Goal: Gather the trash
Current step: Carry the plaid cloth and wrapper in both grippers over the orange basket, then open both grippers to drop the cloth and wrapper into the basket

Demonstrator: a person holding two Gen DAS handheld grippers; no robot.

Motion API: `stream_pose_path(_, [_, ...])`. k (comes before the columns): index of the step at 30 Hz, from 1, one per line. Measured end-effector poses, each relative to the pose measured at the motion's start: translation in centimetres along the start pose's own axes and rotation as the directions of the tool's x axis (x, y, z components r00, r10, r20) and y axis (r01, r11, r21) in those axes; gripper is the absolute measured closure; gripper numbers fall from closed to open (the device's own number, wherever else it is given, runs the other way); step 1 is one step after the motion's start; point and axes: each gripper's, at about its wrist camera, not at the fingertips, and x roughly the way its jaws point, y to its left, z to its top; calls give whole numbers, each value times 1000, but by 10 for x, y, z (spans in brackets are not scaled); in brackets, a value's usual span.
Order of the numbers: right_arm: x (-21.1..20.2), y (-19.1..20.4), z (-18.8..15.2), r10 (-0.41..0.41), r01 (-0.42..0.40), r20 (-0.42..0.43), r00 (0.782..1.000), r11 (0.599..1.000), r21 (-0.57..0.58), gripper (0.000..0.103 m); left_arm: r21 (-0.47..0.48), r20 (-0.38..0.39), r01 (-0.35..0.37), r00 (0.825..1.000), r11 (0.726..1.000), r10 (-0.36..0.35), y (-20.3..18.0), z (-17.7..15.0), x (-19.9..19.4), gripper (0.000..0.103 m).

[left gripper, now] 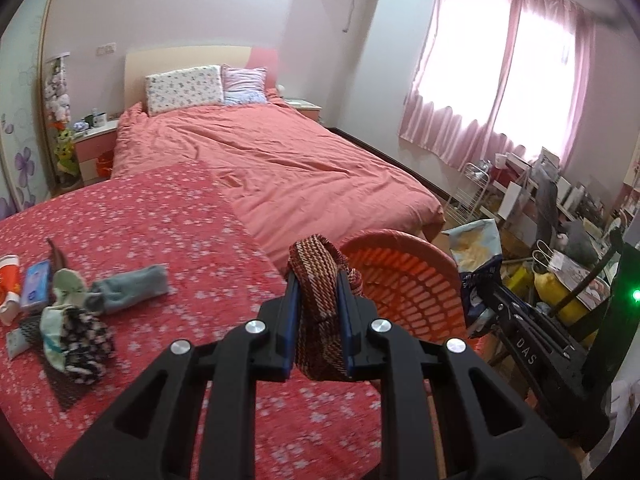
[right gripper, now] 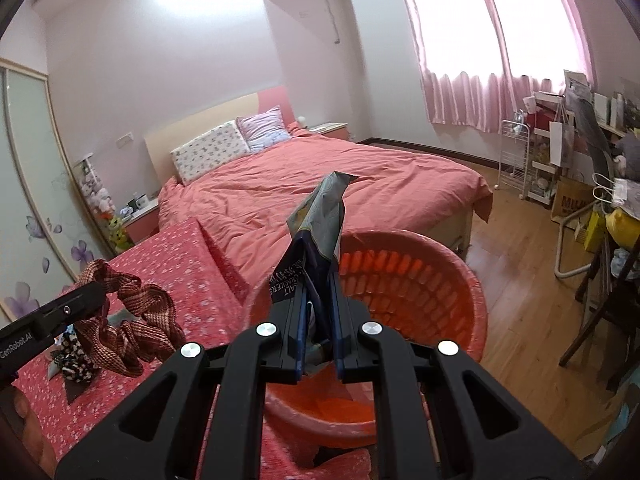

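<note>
Red flowered cloth [left gripper: 168, 216] spread flat over the near surface. Small things heaped at its left edge: a grey-blue rolled sock [left gripper: 128, 286], a pale green sock [left gripper: 68, 286], a black and white speckled sock [left gripper: 86, 344], a blue tissue pack [left gripper: 36, 282], a red and white wrapper [left gripper: 9, 276]. Big bed [left gripper: 288, 160] just behind, with a pink cover. Two pillows [left gripper: 184, 88] by the headboard. Orange basket [right gripper: 420, 280] at the cloth's right edge; cannot tell what holds it up.
</note>
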Motion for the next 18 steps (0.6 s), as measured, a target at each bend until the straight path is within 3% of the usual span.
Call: stream_pose_path(18, [20,-30,1,-33,35,-23,999,995,88,91,32,-95,97,991,995,-94,-48,3,74,82])
